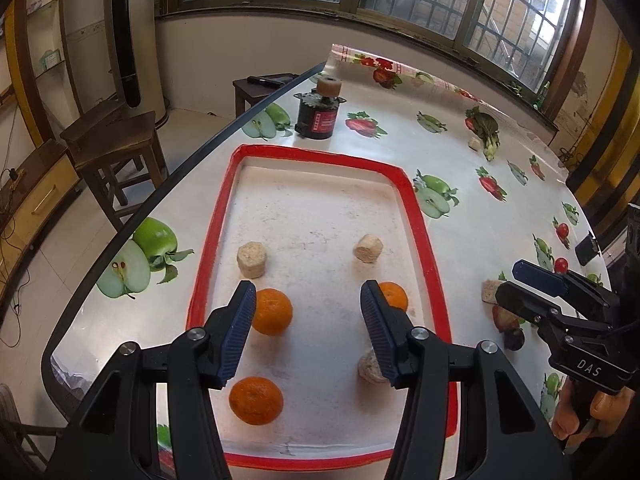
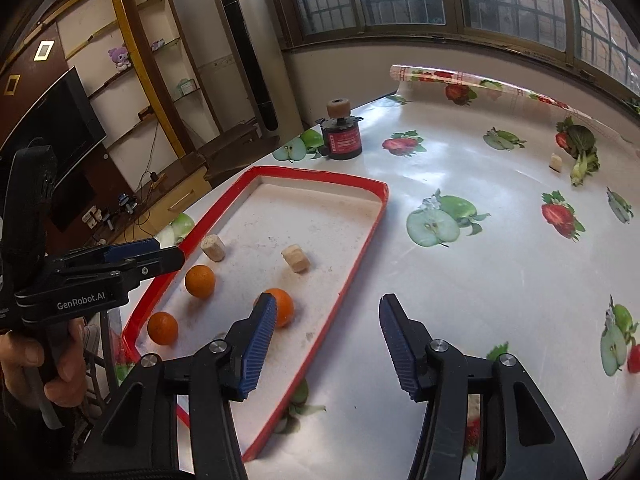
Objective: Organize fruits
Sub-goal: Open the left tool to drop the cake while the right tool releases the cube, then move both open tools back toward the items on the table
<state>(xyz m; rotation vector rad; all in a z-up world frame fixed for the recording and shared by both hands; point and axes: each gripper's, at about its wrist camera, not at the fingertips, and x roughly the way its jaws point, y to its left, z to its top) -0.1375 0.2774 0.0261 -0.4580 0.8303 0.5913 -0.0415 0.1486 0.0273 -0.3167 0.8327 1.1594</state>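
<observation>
My left fingers (image 1: 308, 334) are open and empty above the red tray (image 1: 428, 240) on the worktop. Three oranges (image 1: 271, 311) sit inside it. My right fingers (image 2: 328, 344) are open too, just beside the tray.

You see a glossy plastic tablecloth (image 2: 500, 280), a scuffed matt tray (image 1: 320, 208) with a shiny red rim, dimpled oranges (image 1: 272, 311), and ribbed blue pads (image 1: 238, 332) on black plastic.

We count three oranges (image 1: 271, 311) and three beige chunks (image 1: 251, 259) in one red tray (image 1: 428, 248); one black canister (image 1: 318, 118) beyond.
</observation>
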